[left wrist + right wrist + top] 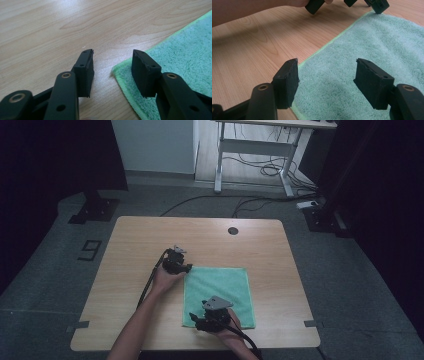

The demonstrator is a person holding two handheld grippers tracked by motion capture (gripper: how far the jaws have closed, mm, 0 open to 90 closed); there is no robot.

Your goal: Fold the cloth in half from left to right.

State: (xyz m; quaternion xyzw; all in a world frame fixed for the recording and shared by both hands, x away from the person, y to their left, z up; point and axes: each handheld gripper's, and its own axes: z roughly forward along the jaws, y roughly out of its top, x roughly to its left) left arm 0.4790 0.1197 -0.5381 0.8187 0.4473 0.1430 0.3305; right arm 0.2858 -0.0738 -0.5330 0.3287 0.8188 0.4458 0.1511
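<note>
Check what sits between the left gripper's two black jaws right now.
In the left gripper view, the near corner of the green terry cloth and bare wooden table lie between the open jaws of the left gripper; nothing is pinched.

Light wooden table [140,245]; a green towel [220,287] lies flat on it.

Dim room, grey floor, one wood table mid-frame.

Table [150,240] is light wood grain with rounded corners and a round black grommet [233,230] near the far edge. Floor [350,285] is grey carpet (a "9" [89,249] is marked on it left of the table), with tape strips [78,326] by the near corners. Black curtains [50,155] on both sides, black stand bases [95,210] at their feet. Pale wall [152,145] at the back. A white-framed desk [255,145] stands beyond, cables [265,170] looped under it and trailing across the floor to a power strip [308,204]. Light is low and even.
</note>
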